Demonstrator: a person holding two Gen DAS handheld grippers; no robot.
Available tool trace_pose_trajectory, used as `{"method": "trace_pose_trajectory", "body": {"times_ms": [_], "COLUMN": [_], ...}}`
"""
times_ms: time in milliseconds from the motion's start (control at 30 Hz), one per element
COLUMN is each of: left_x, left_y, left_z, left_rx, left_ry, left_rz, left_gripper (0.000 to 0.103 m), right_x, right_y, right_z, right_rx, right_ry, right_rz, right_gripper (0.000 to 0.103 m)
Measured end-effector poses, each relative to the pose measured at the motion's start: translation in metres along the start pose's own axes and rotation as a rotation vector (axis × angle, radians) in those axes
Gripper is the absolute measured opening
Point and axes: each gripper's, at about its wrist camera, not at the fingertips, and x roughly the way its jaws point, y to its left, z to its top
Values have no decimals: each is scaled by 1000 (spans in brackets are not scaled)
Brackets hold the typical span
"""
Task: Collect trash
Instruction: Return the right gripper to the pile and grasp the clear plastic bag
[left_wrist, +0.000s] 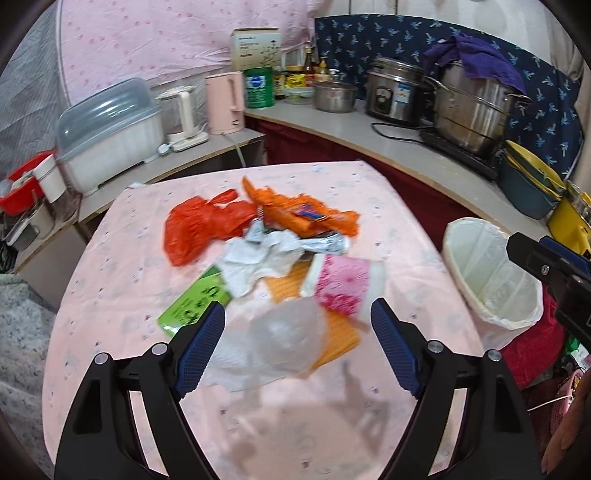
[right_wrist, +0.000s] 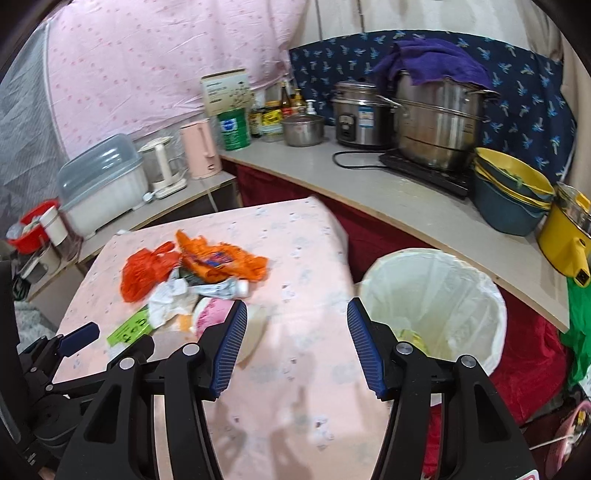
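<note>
A heap of trash lies on the pink-clothed table (left_wrist: 122, 266): a red plastic bag (left_wrist: 195, 229), an orange wrapper (left_wrist: 306, 212), crumpled white paper (left_wrist: 258, 258), a pink paper cup (left_wrist: 343, 280) on its side, a green packet (left_wrist: 192, 302) and a clear plastic bag (left_wrist: 284, 332). My left gripper (left_wrist: 297, 325) is open and empty, above the clear bag. My right gripper (right_wrist: 295, 332) is open and empty, over the table's right edge next to the white-lined trash bin (right_wrist: 436, 295). The bin also shows in the left wrist view (left_wrist: 491, 273).
A counter (right_wrist: 369, 192) behind the table carries steel pots (right_wrist: 439, 125), a rice cooker (right_wrist: 360, 114), stacked bowls (right_wrist: 509, 192) and a yellow pot (right_wrist: 565, 236). A lower shelf on the left holds a pink kettle (left_wrist: 225, 103) and a plastic container (left_wrist: 110, 133).
</note>
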Motion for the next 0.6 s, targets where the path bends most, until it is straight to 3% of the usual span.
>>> {"method": "trace_pose_trajectory", "body": {"times_ms": [600], "left_x": [-4], "left_y": [95], "left_z": [-42], "left_rx": [-121], "left_ry": [47], "left_rz": [107], "left_gripper": [88], "right_x": [31], "right_y": [105], "right_z": [-34], "right_rx": [-138], "right_ry": [107], "right_rz": [132], "right_gripper": [55]}}
